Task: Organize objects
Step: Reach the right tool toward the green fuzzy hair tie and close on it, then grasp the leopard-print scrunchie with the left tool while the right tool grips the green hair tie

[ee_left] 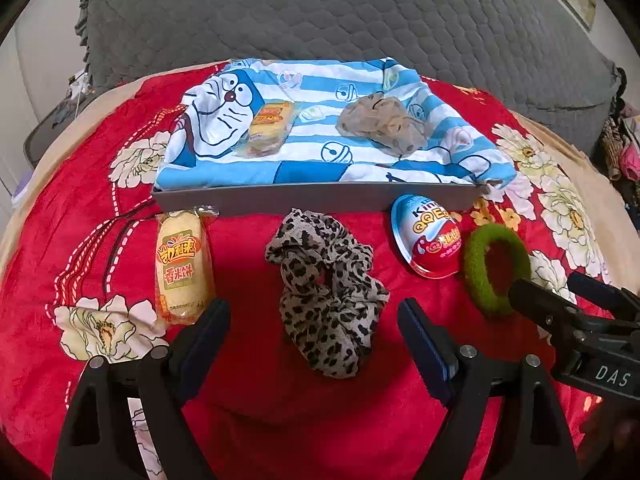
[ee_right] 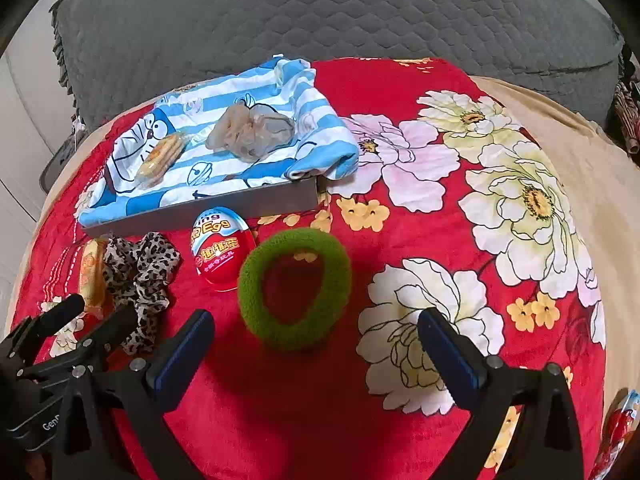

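Since both grippers gape empty, pinch the soft leopard scrunchie (ee_left: 326,292) at its bunched middle; your right gripper (ee_right: 316,340) takes the squashy green ring's (ee_right: 294,288) rim.

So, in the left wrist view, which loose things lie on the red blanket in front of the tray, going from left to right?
Yellow snack packet → leopard scrunchie → chocolate egg → green scrunchie.

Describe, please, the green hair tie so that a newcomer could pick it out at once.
Start at the grey tray lined with blue striped cartoon cloth on the red floral blanket. In front of it lies a row of items; the green hair tie is rightmost, beside the chocolate egg. It alone is a fuzzy green ring.
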`<action>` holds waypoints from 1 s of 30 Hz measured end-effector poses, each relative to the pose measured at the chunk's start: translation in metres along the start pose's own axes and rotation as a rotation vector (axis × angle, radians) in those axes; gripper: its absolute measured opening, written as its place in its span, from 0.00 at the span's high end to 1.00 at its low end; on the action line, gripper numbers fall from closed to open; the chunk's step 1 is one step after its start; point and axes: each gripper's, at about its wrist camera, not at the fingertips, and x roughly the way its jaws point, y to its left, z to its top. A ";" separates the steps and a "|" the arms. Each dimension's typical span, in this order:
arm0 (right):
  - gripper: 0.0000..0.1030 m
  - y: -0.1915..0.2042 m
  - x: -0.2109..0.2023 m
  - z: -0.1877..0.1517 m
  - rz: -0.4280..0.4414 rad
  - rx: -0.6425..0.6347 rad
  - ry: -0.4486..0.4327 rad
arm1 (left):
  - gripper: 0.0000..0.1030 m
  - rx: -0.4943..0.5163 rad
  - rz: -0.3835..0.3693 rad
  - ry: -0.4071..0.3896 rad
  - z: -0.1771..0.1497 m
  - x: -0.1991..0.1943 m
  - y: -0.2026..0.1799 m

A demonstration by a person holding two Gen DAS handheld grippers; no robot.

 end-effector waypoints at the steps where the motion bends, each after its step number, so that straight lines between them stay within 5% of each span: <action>1: 0.01 0.001 0.001 0.000 -0.001 -0.003 -0.001 | 0.16 0.000 -0.003 0.002 0.001 0.002 0.000; 20: 0.04 0.006 0.040 0.006 -0.021 -0.056 0.054 | 0.16 0.025 0.017 0.042 0.006 0.041 -0.002; 30: 0.31 0.011 0.052 0.006 0.023 -0.088 0.069 | 0.16 0.011 0.011 0.061 0.007 0.055 -0.002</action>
